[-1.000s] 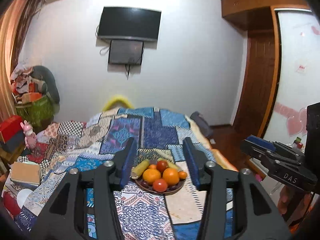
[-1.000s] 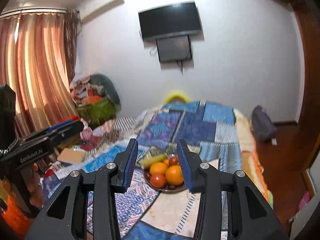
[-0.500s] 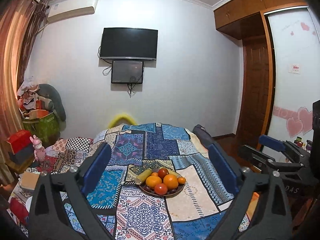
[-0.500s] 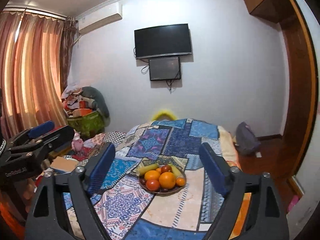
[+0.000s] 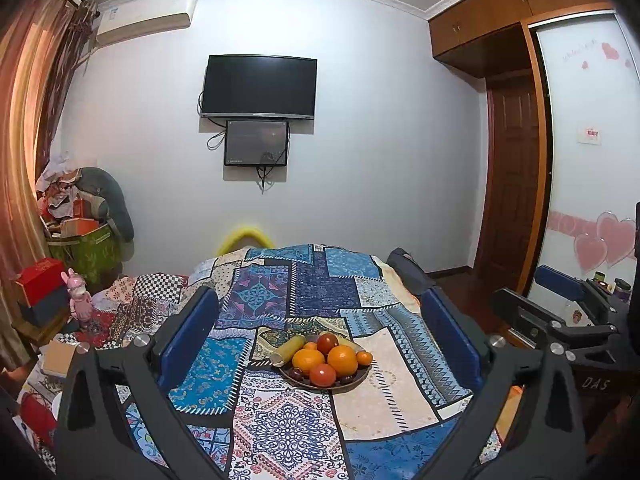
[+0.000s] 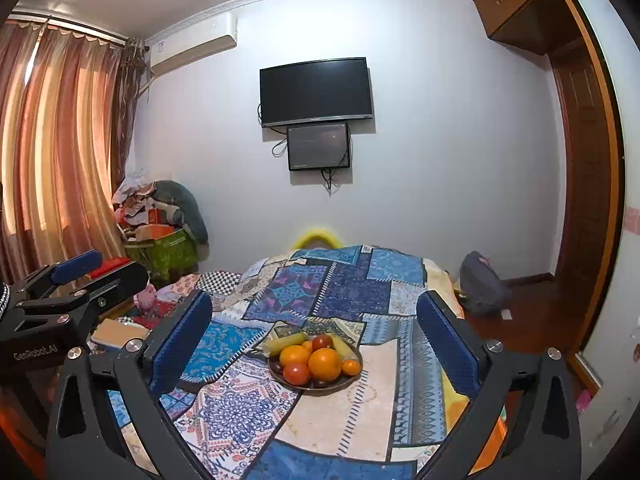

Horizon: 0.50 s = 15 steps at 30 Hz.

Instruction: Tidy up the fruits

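1. My left gripper (image 5: 320, 344) is spread wide and holds nothing; its blue pads frame the fruit from well back, touching nothing.
2. My right gripper (image 6: 314, 340) is just as wide and just as empty, hanging beside the left one at about the same height above the near end of the bed.
3. The fruit is all together on a dark plate (image 5: 352, 383) that rests on the patchwork bedspread (image 5: 288, 432), toward the near middle of the bed. I see two large oranges (image 5: 342, 360), a small one at the right rim, two red tomatoes (image 5: 322, 374), some dark small fruit low on the plate, and a yellow corn cob (image 5: 289, 347) leaning off the far-left rim.
4. I see nothing loose on the cover, so this heap fits either fruit already gathered or fruit waiting to be sorted out; I cannot tell which.
5. If I go in, I judge it wise to come down from above on a top piece, since the rounds are stacked and pulling a lower one would roll the rest.
6. The bedspread is soft, so the plate could tip under a push; I would close gently and keep sideways force off the rim.
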Each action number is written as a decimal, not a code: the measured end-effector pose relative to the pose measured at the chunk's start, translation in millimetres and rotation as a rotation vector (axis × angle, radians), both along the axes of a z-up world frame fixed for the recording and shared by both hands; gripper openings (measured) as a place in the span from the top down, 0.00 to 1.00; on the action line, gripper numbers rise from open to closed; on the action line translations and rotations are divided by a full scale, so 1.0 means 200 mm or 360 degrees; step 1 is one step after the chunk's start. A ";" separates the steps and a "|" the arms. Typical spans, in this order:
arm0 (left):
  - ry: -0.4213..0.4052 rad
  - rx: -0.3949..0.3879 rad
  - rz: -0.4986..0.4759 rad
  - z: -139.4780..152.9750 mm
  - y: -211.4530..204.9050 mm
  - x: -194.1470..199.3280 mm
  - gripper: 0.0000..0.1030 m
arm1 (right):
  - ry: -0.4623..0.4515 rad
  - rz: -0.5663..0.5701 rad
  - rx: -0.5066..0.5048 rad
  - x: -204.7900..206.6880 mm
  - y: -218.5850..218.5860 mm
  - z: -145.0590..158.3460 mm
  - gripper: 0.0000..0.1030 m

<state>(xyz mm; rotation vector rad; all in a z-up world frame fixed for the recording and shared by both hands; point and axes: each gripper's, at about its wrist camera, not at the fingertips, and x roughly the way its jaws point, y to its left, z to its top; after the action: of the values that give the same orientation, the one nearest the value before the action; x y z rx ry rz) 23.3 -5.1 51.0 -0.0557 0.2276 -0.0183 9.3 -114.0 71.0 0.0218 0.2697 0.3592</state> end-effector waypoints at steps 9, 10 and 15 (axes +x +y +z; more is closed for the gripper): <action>0.0006 -0.0002 -0.0004 0.00 -0.01 0.00 0.00 | -0.0009 -0.0006 -0.0002 -0.02 -0.01 0.01 0.00; 0.0006 -0.0003 -0.0006 0.00 -0.01 0.00 0.00 | -0.0009 -0.0006 -0.0002 -0.02 -0.01 0.01 0.00; 0.0007 0.0001 -0.0007 0.00 -0.01 0.00 0.00 | -0.0012 -0.0012 -0.0003 -0.03 -0.01 0.01 0.00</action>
<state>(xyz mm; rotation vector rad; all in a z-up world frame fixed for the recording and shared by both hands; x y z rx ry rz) 22.4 -7.5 51.2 -0.0548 0.2320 -0.0226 3.4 -115.5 72.8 0.0197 0.2627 0.3512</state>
